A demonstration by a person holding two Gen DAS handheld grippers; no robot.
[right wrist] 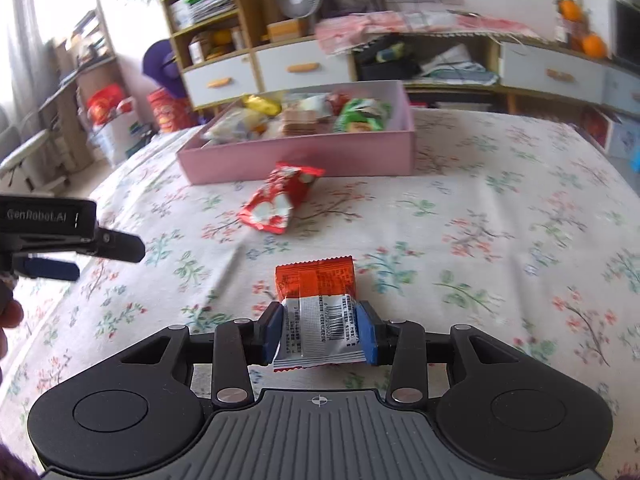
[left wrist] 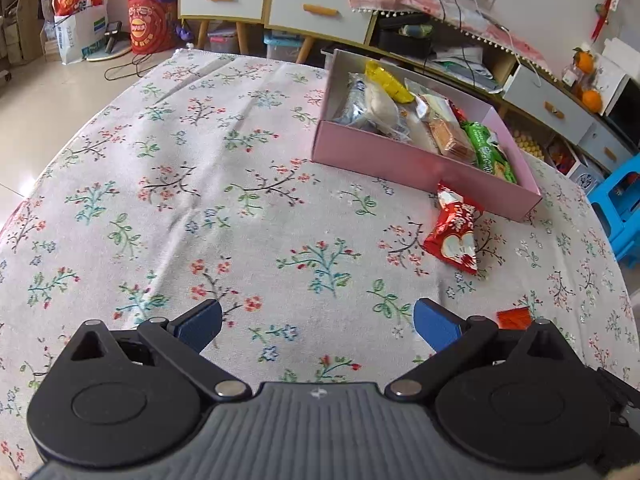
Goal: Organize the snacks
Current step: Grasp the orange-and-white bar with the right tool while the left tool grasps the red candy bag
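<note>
A pink box (left wrist: 404,164) holding several wrapped snacks stands on the floral tablecloth; it also shows in the right wrist view (right wrist: 304,156). A red-and-white snack packet (left wrist: 454,232) lies on the cloth just in front of the box, also in the right wrist view (right wrist: 280,204). My right gripper (right wrist: 320,336) is shut on an orange-and-silver snack packet (right wrist: 316,300), its barcode side up. A corner of that packet shows in the left wrist view (left wrist: 514,317). My left gripper (left wrist: 316,326) is open and empty above the cloth, and shows at the left of the right wrist view (right wrist: 60,256).
The floral tablecloth (left wrist: 200,184) covers the table. Behind stand drawer cabinets (left wrist: 276,4) with clutter, red bags (left wrist: 146,20) on the floor at left, and a blue stool (left wrist: 618,208) by the table's right edge.
</note>
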